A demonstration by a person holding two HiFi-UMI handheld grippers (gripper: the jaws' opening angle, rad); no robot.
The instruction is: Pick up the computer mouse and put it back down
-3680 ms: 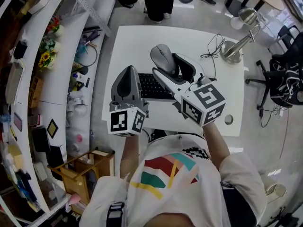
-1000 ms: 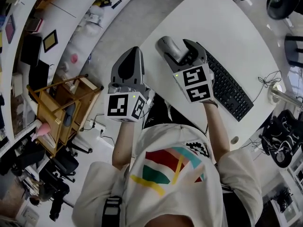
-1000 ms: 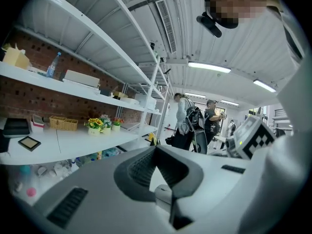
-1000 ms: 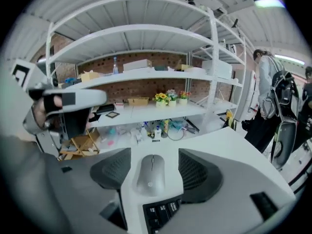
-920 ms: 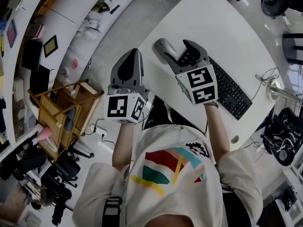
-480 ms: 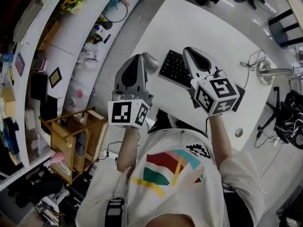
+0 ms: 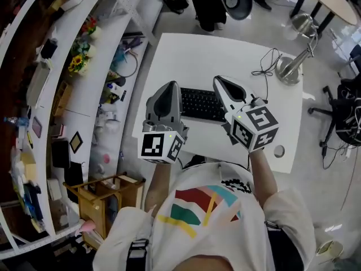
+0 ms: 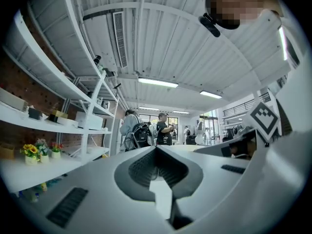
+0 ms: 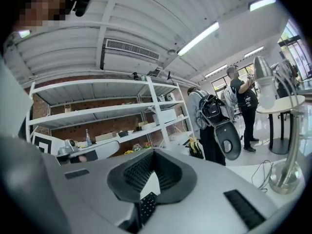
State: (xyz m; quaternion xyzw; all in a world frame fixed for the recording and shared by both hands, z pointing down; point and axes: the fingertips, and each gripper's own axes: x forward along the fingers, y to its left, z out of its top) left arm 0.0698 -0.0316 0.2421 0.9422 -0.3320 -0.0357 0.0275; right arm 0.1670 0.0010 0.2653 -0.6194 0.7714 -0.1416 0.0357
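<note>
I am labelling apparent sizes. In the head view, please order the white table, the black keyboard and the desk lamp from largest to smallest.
1. White table: clearly largest.
2 and 3. Black keyboard and desk lamp look about alike. The keyboard is partly hidden, so I cannot rank them.

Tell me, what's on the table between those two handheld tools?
A black keyboard, on the white table, shows between the left tool and the right tool in the head view.

Jaws of left gripper closed tip to tip. Pointing level: shelves at left, flowers on the lower one, people standing far ahead.
</note>
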